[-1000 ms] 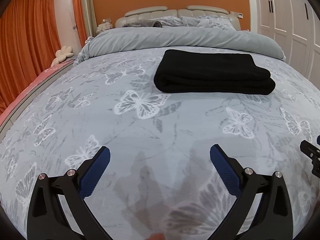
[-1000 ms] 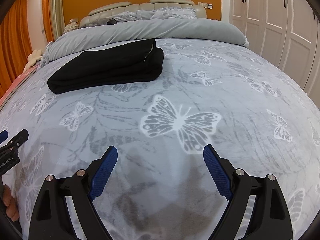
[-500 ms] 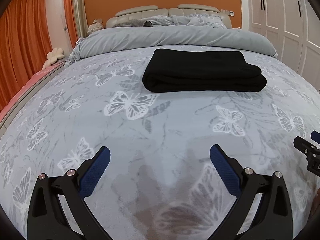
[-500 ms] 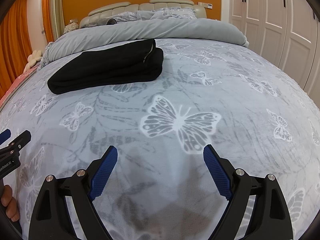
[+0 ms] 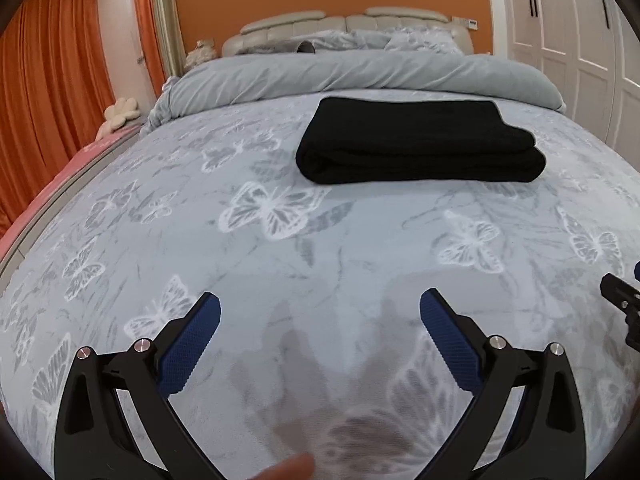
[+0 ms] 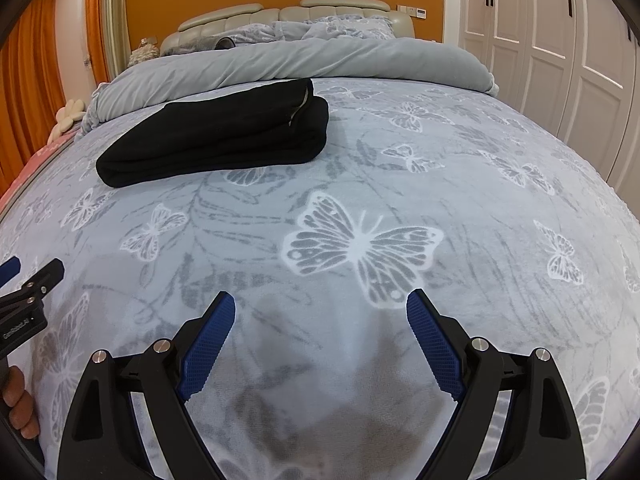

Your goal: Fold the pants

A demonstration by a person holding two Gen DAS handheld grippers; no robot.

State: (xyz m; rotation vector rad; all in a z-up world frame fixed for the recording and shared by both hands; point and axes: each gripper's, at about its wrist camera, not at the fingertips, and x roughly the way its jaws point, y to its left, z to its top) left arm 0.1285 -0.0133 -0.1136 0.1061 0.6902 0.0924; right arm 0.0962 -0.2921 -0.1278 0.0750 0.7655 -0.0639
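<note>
The black pants [image 5: 420,140] lie folded into a thick rectangular bundle on the butterfly-print bedspread [image 5: 280,264], far ahead of both grippers; in the right wrist view they [image 6: 216,136] sit ahead and to the left. My left gripper [image 5: 320,312] is open and empty, low over the bedspread. My right gripper [image 6: 321,312] is open and empty too, also low over the bedspread. Each gripper's tip shows at the edge of the other's view, the right gripper [image 5: 624,312] and the left gripper [image 6: 28,292].
A rolled grey duvet [image 5: 360,76] and pillows lie behind the pants at the padded headboard [image 5: 344,24]. White wardrobe doors [image 6: 560,40] stand at the right. Orange curtains [image 5: 48,92] hang at the left, past the bed's edge.
The left wrist view has swung slightly, so the pants now sit more to the right and nearer. The right gripper has hardly moved. Both grippers stay open.
</note>
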